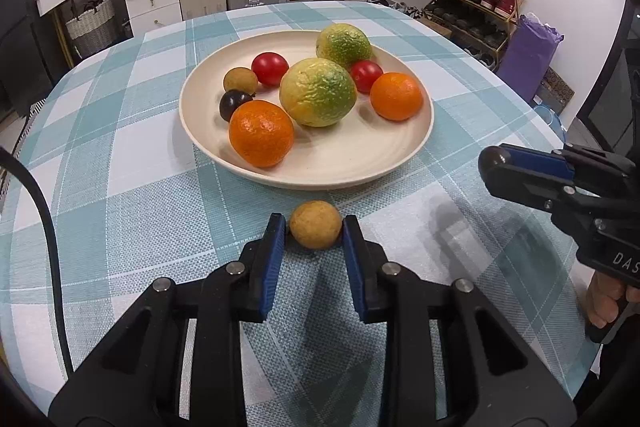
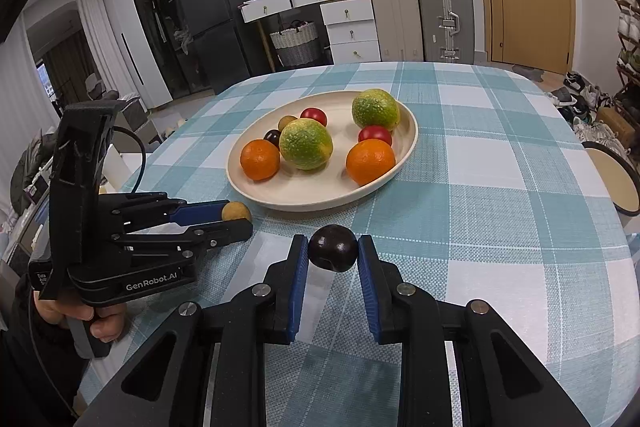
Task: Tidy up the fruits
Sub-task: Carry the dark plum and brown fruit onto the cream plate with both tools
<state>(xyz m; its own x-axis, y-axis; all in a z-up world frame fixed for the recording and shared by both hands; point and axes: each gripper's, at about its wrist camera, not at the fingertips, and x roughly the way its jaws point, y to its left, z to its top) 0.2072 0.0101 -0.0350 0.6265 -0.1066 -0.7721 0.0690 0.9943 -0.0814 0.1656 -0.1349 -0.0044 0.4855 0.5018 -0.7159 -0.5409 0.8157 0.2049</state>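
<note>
Two small fruits sit pinched in fingers just short of the plate (image 1: 304, 179): a tan round fruit (image 1: 315, 230) gripped by the left gripper (image 1: 314, 231), and a dark plum-like fruit (image 2: 333, 253) gripped by the right gripper (image 2: 333, 254). Both hang low over the checked cloth near the desk's (image 2: 500, 163) front edge. On the plate lie two oranges, two green-yellow citrus, two red tomatoes and two small fruits.

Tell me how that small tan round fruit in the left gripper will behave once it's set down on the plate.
The tan fruit looks nearly spherical, so it will probably roll on the plate. The raised rim should likely stop it. It seems small and light; the left gripper pinches only its sides, so it might slip.
</note>
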